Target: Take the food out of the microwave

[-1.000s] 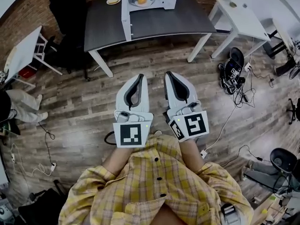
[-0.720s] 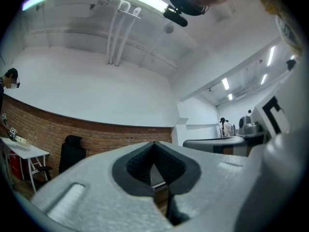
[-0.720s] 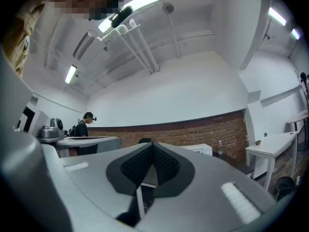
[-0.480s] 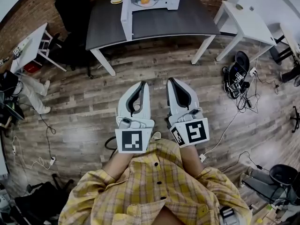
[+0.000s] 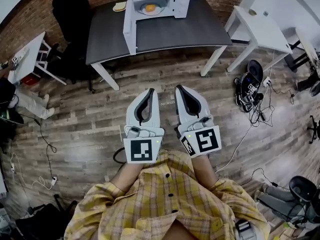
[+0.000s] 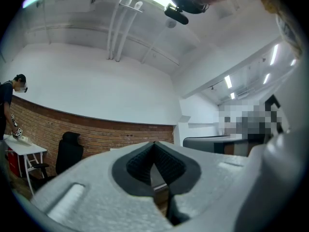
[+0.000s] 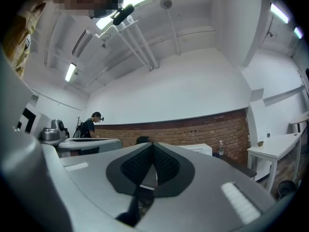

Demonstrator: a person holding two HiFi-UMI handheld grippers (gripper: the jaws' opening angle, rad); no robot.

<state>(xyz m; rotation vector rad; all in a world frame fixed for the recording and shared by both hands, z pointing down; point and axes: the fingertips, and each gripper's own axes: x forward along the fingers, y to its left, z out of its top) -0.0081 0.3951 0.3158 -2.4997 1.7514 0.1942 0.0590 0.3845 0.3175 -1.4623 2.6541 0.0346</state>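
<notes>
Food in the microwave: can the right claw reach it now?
Probably not yet. The door stands open, leaving the food exposed, but the right claw hangs over the floor, well short of the table.

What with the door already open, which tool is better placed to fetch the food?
Probably right: left tool and right tool sit shut, side by side, far from the food; the open door juts out on the left.
</notes>
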